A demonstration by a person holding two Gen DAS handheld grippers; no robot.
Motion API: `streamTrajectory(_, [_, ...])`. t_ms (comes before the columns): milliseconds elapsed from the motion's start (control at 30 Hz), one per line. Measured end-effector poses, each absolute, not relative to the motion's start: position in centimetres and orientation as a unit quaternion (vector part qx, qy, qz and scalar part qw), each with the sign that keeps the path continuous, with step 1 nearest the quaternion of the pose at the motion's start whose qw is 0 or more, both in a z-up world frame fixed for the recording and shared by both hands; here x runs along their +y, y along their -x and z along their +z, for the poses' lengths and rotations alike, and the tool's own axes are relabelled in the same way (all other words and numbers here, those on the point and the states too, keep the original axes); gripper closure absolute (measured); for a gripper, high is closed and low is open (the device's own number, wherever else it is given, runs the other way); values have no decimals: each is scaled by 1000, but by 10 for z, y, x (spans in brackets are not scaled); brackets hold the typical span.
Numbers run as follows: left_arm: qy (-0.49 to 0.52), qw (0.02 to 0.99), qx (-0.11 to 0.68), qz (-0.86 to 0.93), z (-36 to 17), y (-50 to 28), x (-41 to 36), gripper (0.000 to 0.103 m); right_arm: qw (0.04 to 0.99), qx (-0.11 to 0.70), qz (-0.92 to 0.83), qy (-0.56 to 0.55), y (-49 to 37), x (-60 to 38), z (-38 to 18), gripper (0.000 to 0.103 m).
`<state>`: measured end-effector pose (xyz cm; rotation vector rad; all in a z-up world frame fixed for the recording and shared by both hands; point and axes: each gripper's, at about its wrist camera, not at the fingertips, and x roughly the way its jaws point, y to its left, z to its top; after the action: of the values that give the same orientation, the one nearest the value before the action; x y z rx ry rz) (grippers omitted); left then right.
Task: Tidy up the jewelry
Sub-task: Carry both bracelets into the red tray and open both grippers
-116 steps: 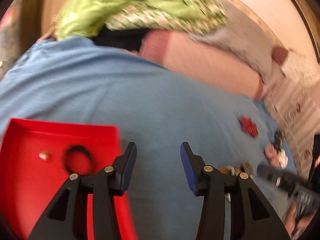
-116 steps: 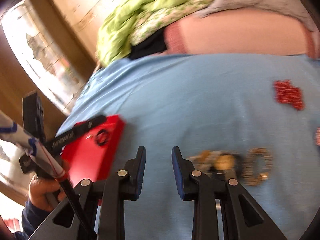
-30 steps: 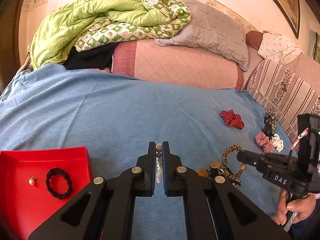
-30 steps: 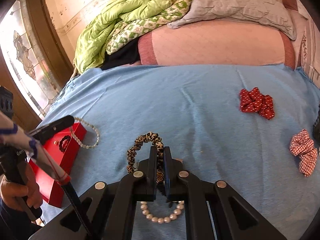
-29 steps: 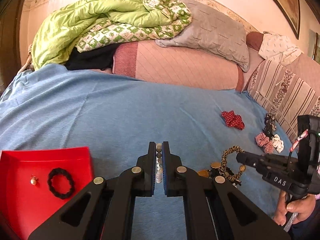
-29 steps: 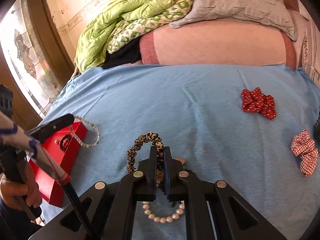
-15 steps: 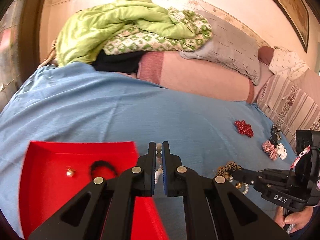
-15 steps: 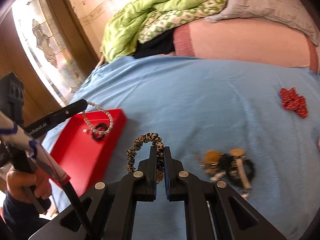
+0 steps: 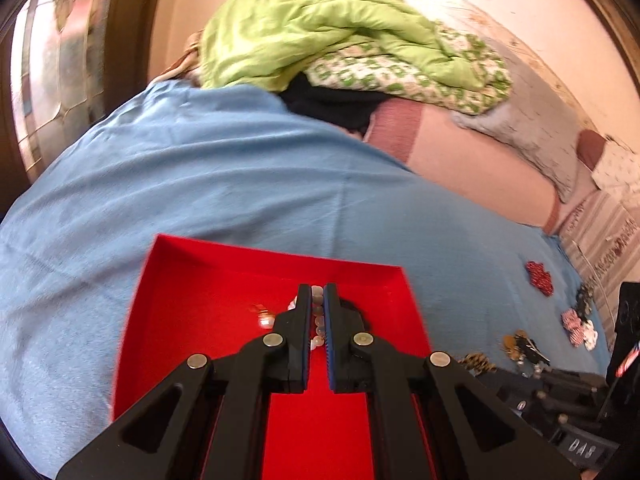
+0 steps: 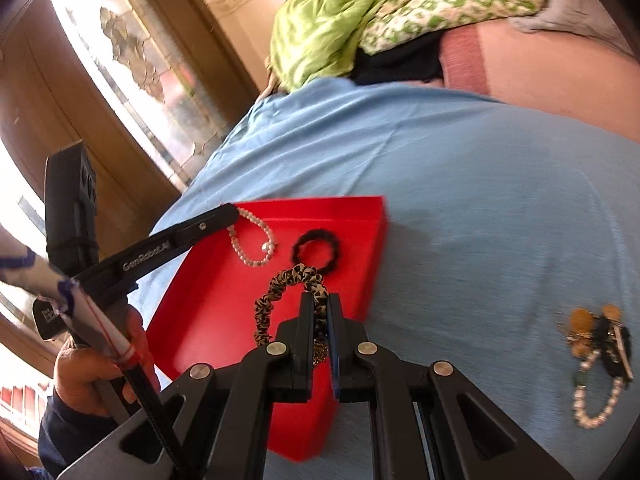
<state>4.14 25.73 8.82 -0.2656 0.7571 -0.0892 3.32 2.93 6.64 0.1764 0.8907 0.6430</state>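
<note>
A red tray lies on the blue bedspread. My left gripper is shut on a pearl bracelet and holds it over the tray; the bracelet hangs from its tip in the right wrist view. My right gripper is shut on a leopard-print scrunchie over the tray's near right part. A black hair tie and a small pearl earring lie in the tray.
A heap of jewelry with a pearl strand lies on the bedspread to the right. A red dotted bow and a checked scrunchie lie further right. A green quilt and pillows line the back.
Both grippers have swung left from the jewelry heap to above the red tray, carrying the pearl bracelet and the leopard scrunchie. Both opened 3.9 s ago, now shut.
</note>
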Motion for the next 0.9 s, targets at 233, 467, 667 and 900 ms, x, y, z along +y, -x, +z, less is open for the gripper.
streamTrajectory(233, [142,909,392,-17,73,-45,277,98,835,450,310,-66,-49,71,45,96])
streamTrajectory(467, [136,904,405,9,65,-49,285,98,834,464,296,-39,-60,101,33,96])
streamTrajectory(667, [130,897,421,22,57,-53,289,98,835,469,284,-31,-68,113,29,96])
streamTrajectory(900, [133,895,425,28,55,-54,294,98,834,477,275,-22,-76,118,24,95])
